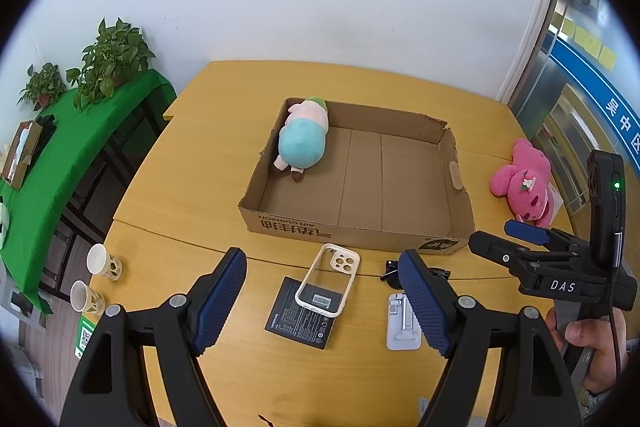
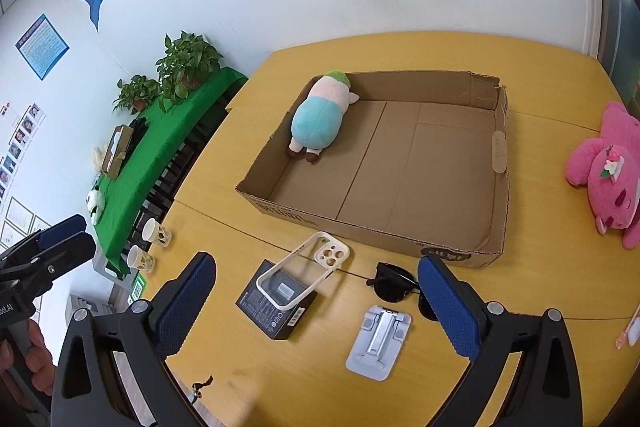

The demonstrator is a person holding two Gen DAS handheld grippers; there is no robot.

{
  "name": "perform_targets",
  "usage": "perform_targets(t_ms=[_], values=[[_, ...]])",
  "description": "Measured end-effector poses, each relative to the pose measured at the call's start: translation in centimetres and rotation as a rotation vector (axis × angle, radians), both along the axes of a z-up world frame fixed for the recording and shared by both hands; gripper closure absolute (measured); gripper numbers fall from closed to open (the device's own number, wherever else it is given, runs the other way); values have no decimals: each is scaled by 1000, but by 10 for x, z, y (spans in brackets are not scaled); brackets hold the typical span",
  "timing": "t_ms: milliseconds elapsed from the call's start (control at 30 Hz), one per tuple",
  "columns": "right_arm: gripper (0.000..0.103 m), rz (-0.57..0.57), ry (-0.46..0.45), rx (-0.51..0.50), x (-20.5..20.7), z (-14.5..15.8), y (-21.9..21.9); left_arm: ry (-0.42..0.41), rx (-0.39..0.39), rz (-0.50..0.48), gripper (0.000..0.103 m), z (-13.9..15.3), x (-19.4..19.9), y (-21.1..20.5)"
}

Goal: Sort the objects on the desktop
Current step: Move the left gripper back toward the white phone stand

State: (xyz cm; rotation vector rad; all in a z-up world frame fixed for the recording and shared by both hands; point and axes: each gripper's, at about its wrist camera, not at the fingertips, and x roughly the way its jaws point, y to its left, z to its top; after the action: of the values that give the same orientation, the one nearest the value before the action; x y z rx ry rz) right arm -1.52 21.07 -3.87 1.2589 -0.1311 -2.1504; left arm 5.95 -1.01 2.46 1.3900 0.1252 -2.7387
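A shallow cardboard box (image 1: 456,179) (image 2: 500,163) sits mid-table with a blue and pink plush doll (image 1: 303,139) (image 2: 320,117) lying in its far left corner. A pink plush bear (image 1: 526,183) (image 2: 612,175) lies on the table right of the box. In front of the box lie a clear phone case (image 1: 328,279) (image 2: 304,269) resting on a black box (image 1: 300,315) (image 2: 276,303), black sunglasses (image 1: 390,273) (image 2: 394,285) and a grey phone stand (image 1: 402,323) (image 2: 378,343). My left gripper (image 1: 324,291) is open above the case. My right gripper (image 2: 316,299) (image 1: 500,239) is open and empty.
Two paper cups (image 1: 96,279) (image 2: 148,247) stand at the table's left edge. A green-covered side table (image 1: 60,155) (image 2: 160,143) with potted plants (image 1: 112,61) (image 2: 188,63) stands to the left. A white wall lies behind the table. A small pink item (image 2: 630,333) lies at the right edge.
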Motion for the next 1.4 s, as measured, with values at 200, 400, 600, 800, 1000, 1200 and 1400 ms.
perform_targets(t_ms=[200, 400, 600, 800, 1000, 1200, 1400], values=[[0, -4, 5, 10, -5, -4, 9, -34, 14, -27, 25, -14, -17, 10], [0, -42, -17, 31, -4, -16, 16, -78, 46, -95, 24, -41, -33, 14], [0, -120, -65, 79, -2, -37, 26, -194, 114, -178, 25, -93, -57, 11], [0, -146, -165, 170, 8, -88, 28, -307, 188, -270, 25, -147, -70, 23], [0, -59, -223, 269, 33, -162, 0, -416, 265, -280, 25, -197, -70, 26], [1, -14, -161, 376, 54, -220, -14, -476, 328, -261, 25, -225, -69, 20], [1, -15, -100, 381, 53, -231, -14, -504, 400, -306, 25, -244, -74, 32]])
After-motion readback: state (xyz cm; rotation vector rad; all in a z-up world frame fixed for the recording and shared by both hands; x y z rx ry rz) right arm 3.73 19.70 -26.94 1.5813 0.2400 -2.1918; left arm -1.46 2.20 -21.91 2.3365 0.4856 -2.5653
